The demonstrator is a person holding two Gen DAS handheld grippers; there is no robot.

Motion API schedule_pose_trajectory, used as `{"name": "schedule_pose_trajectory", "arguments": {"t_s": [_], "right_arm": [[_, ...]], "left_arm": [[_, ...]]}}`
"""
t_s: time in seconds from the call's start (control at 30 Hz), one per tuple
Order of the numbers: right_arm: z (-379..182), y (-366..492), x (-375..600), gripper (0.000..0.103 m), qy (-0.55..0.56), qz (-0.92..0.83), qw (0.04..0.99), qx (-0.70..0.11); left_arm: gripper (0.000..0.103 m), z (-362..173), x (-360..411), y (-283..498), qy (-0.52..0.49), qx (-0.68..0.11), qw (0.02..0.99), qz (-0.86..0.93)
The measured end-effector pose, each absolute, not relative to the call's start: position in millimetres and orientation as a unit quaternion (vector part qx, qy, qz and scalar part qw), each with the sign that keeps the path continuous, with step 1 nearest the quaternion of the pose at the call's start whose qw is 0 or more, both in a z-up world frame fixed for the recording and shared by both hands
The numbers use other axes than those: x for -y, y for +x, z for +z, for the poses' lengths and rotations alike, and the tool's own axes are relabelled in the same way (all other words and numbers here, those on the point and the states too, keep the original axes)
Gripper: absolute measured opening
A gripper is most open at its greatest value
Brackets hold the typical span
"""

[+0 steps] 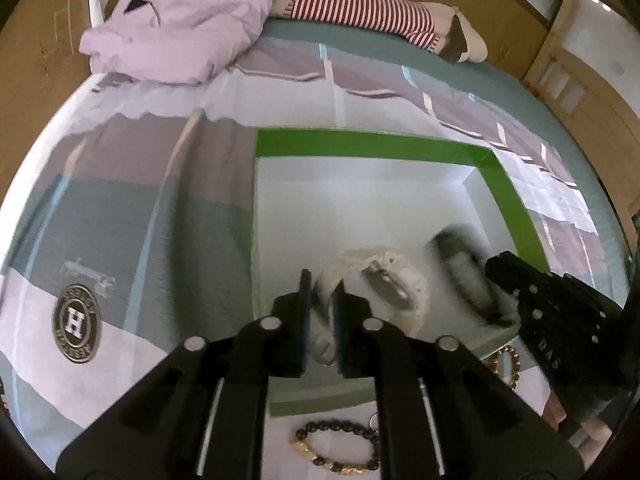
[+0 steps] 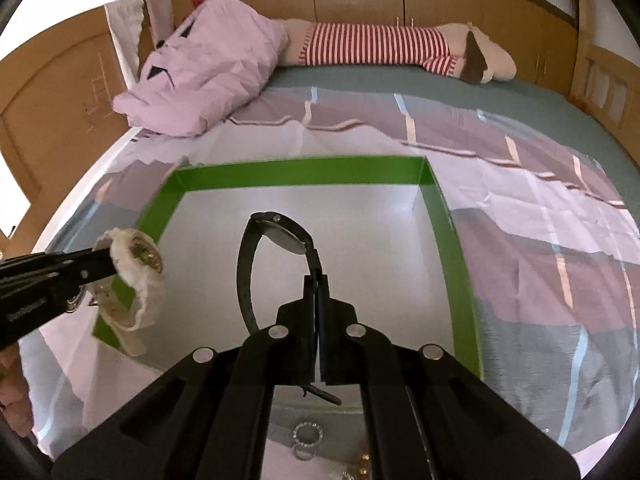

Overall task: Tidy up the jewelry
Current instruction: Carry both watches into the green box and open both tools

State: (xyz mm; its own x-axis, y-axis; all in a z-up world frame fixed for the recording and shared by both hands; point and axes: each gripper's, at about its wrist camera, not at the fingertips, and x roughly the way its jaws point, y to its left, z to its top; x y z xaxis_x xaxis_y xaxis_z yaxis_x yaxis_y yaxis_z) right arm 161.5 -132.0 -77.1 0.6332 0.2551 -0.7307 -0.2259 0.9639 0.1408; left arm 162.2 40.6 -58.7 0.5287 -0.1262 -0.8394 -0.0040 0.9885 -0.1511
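The left gripper (image 1: pixel 322 284) reaches level over the green box (image 1: pixel 372 146), jaws clamped on a white watch (image 1: pixel 376 280). The right gripper (image 2: pixel 317 280) pinches a black watch (image 2: pixel 276 236) strap above the box floor. Left of the left jaws, a bedsheet badge (image 1: pixel 77 323) reads "H".

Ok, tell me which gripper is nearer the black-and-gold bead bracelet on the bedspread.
Left. The left gripper, shut on the white watch, hangs almost directly above the bead bracelet. The right gripper, holding the black watch, is farther off to the right.

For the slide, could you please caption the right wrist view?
Right tongs grip a black watch above the green-rimmed box.
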Motion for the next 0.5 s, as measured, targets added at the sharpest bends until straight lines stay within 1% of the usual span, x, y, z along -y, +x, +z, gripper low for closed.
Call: {"name": "schedule_pose_trajectory", "arguments": {"t_s": [0.03, 0.07, 0.1, 0.13, 0.17, 0.23, 0.37, 0.4, 0.47, 0.5], "right_arm": [[-80.2, 163.0, 131.4, 0.004, 0.017, 0.134, 0.902, -0.411], [-83.0, 164.2, 130.0, 0.014, 0.011, 0.132, 0.899, -0.417], [-84.0, 164.2, 129.6, 0.027, 0.007, 0.13, 0.898, -0.42], [-83.2, 162.9, 130.5, 0.033, 0.008, 0.131, 0.898, -0.42], [-81.3, 162.1, 131.8, 0.04, 0.012, 0.132, 0.899, -0.418], [-73.6, 157.0, 138.1, 0.04, 0.022, 0.136, 0.901, -0.412], [-60.2, 142.5, 155.8, 0.041, 0.048, 0.145, 0.897, -0.415], [-58.2, 136.9, 161.4, 0.041, 0.053, 0.147, 0.895, -0.418], [-57.9, 126.1, 171.4, 0.041, 0.057, 0.149, 0.889, -0.429], [-60.0, 120.6, 175.9, 0.041, 0.056, 0.149, 0.883, -0.441]], "left_arm": [[0.017, -59.3, -39.5, 162.5, -0.065, -0.486, 0.871, -0.037], [0.018, -59.5, -38.4, 161.9, -0.061, -0.486, 0.871, -0.035], [0.018, -57.3, -38.3, 160.0, -0.059, -0.481, 0.874, -0.033], [0.018, -52.5, -39.5, 156.7, -0.06, -0.475, 0.877, -0.032], [0.02, -49.2, -40.9, 154.2, -0.063, -0.473, 0.878, -0.034], [0.024, -39.8, -45.3, 144.0, -0.076, -0.472, 0.877, -0.041], [0.039, -29.8, -44.8, 114.5, -0.065, -0.483, 0.871, -0.061], [0.042, -29.6, -42.4, 106.3, -0.052, -0.489, 0.868, -0.062], [0.042, -33.0, -38.3, 95.0, -0.028, -0.503, 0.862, -0.058], [0.045, -37.5, -36.3, 87.6, -0.017, -0.508, 0.859, -0.063]]}}
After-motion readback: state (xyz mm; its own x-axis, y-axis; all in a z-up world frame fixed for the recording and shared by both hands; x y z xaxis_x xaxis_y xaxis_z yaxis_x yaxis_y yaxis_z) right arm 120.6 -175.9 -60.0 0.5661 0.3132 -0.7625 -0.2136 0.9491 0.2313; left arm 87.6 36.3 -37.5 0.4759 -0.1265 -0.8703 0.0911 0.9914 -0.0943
